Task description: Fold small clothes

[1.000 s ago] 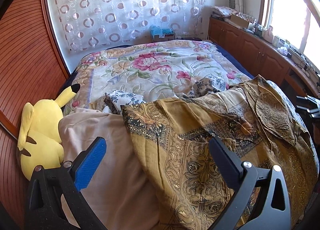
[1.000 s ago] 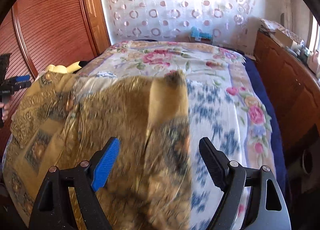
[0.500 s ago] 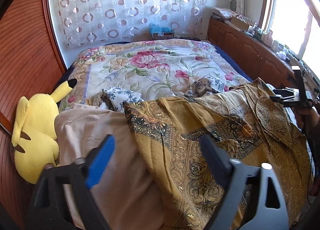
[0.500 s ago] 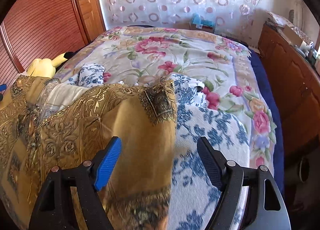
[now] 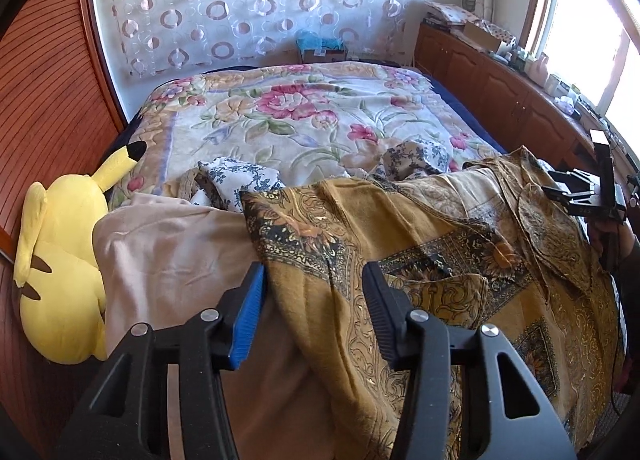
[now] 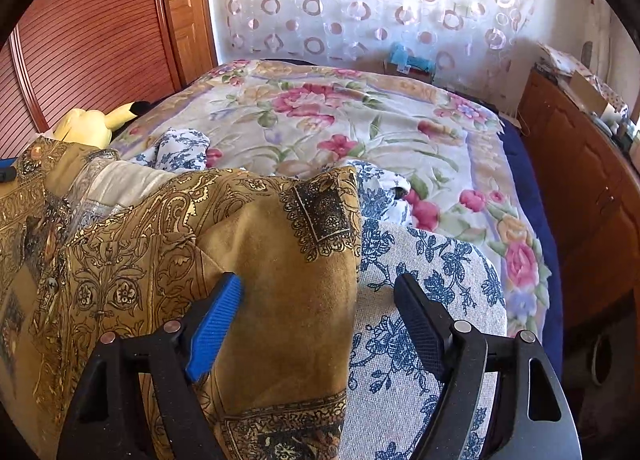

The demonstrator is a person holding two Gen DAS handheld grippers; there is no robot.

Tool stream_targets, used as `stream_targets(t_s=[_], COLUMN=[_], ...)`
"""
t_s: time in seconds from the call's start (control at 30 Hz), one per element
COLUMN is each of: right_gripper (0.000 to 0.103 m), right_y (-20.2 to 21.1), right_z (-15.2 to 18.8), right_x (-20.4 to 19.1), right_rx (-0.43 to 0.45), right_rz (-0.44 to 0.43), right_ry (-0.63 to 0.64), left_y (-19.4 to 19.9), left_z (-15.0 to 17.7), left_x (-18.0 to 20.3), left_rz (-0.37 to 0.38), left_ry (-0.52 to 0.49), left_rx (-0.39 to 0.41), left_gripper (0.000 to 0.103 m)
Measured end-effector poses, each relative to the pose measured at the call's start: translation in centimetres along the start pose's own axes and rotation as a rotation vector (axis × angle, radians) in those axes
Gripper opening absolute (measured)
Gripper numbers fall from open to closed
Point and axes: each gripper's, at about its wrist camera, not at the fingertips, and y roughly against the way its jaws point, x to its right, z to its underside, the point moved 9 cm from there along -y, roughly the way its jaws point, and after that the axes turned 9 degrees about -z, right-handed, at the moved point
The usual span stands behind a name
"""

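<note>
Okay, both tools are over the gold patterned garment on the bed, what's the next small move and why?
Probably finish closing the left tool on the gold garment: its jaws have just been closing around that edge but don't look clamped. The right tool is open over the opposite edge.

Spread across the near end of the bed [image 5: 304, 127]: a patterned cloth [image 5: 440, 260]. Left of the cloth, a plain sheet [image 5: 168, 248]; further left, a plush toy [image 5: 60, 260]. Behind the cloth, crumpled small clothes [image 5: 240, 179]. Right of the bed, cabinets [image 5: 500, 87].
</note>
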Motion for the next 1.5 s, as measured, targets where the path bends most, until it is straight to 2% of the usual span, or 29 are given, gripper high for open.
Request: stream_targets(t_s=[0.1,0.13,0.23,0.43,0.53,0.6,0.7,0.93,0.97,1.0,1.03,1.07,1.1,1.13,1.23,1.37,1.5], right_gripper=[0.08,0.08,0.08,0.081,0.081,0.081,0.081,0.08,0.077,0.061,0.041,0.033,0.016,0.005,0.004,0.004,0.004], right_y=[0.0,0.0,0.0,0.0,0.0,0.0,0.0,0.1,0.1,0.2,0.3,0.4,0.5,0.6,1.6,5.4,10.0], right_z=[0.0,0.0,0.0,0.0,0.1,0.1,0.1,0.1,0.0,0.0,-0.1,-0.2,-0.3,-0.3,-0.4,-0.6,1.0], right_x=[0.0,0.0,0.0,0.1,0.2,0.2,0.2,0.2,0.1,-0.2,-0.7,-1.4,-1.6,-2.1,-3.0,-3.9,-5.4], right_rx=[-0.002,-0.001,-0.002,-0.002,-0.003,-0.003,-0.003,-0.001,-0.001,-0.002,-0.004,-0.012,-0.019,-0.037,-0.049,0.028,0.108], right_rz=[0.003,0.003,0.004,0.003,0.001,0.001,0.0,0.002,0.002,-0.011,-0.025,-0.035,-0.02,-0.013,-0.013,-0.037,-0.06], right_ry=[0.002,0.002,0.004,0.003,0.002,0.002,0.001,-0.002,-0.004,0.001,0.018,0.047,0.061,0.08,0.108,0.088,0.08], left_y=[0.4,0.7,0.9,-0.5,-0.6,-0.2,0.6,2.6,3.0,3.2,3.8,4.1,4.6,5.2,6.9,9.8,12.8], left_z=[-0.2,-0.3,-0.3,0.1,0.3,0.3,0.0,-0.5,-0.5,-0.6,-0.6,-0.6,-0.5,-0.6,-0.3,0.7,2.2], left_x=[0.5,0.5,1.2,1.2,1.3,1.7,2.3,4.3,4.5,4.6,4.9,5.0,5.1,5.2,5.3,5.9,5.9], left_rz=[0.001,0.009,0.027,0.0,0.003,0.005,0.005,0.044,0.047,0.05,0.058,0.061,0.065,0.07,0.069,0.085,0.098], left_ry=[-0.009,-0.013,-0.026,-0.025,-0.029,-0.04,-0.059,-0.084,-0.083,-0.082,-0.082,-0.08,-0.078,-0.076,-0.063,-0.067,-0.059], left_rx=[0.015,0.022,0.03,-0.018,-0.015,-0.002,0.027,0.082,0.09,0.096,0.104,0.112,0.12,0.132,0.158,0.199,0.236], left_gripper=[0.031,0.029,0.028,0.028,0.028,0.017,0.01,0.008,0.008,0.007,0.007,0.007,0.007,0.007,0.006,0.006,0.006])
